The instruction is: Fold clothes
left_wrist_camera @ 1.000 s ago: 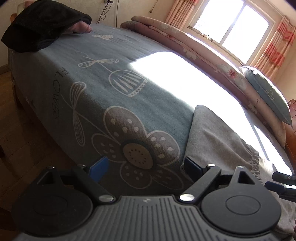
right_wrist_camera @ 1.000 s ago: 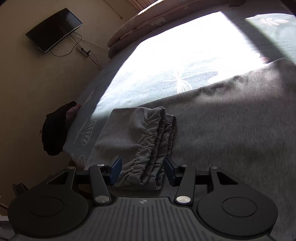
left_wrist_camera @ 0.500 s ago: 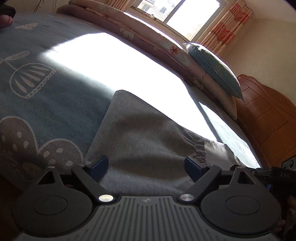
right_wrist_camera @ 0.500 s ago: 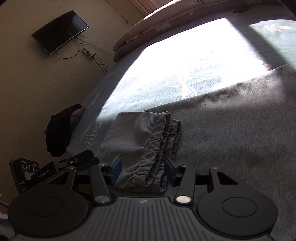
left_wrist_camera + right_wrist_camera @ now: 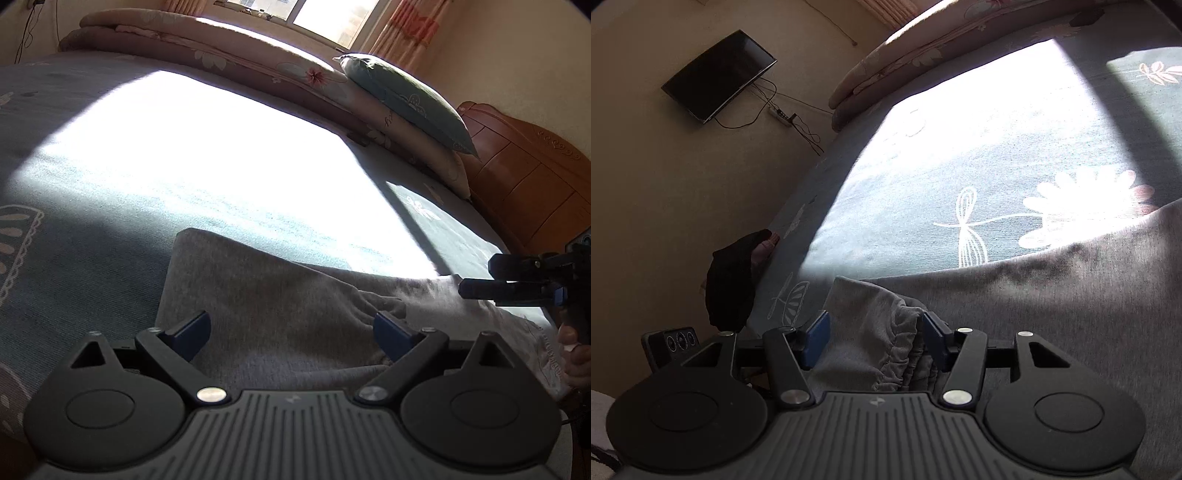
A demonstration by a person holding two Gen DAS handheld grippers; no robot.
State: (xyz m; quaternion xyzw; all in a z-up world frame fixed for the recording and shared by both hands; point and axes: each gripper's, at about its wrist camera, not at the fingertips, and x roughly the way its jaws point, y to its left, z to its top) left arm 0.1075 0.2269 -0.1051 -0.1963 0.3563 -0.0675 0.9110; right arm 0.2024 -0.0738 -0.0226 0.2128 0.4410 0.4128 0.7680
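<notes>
The grey garment (image 5: 1052, 314) lies at the bed's (image 5: 240, 166) near edge, one end folded over. Both the left hand-held gripper (image 5: 291, 334) and right hand-held gripper (image 5: 873, 341) stand apart over that gathered hem (image 5: 897, 354); closing on too few of its layers could pull the fold apart.

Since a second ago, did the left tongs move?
Yes. The left tongs swung right along the bed, away from the flower print and over the grey pants, toward the headboard.

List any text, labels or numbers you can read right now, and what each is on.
No text reads clearly.
Cream bedding under the teal pillow: short cursive print, too blurred.
Left tongs and right tongs: tiny pale mark on each body, not legible.
</notes>
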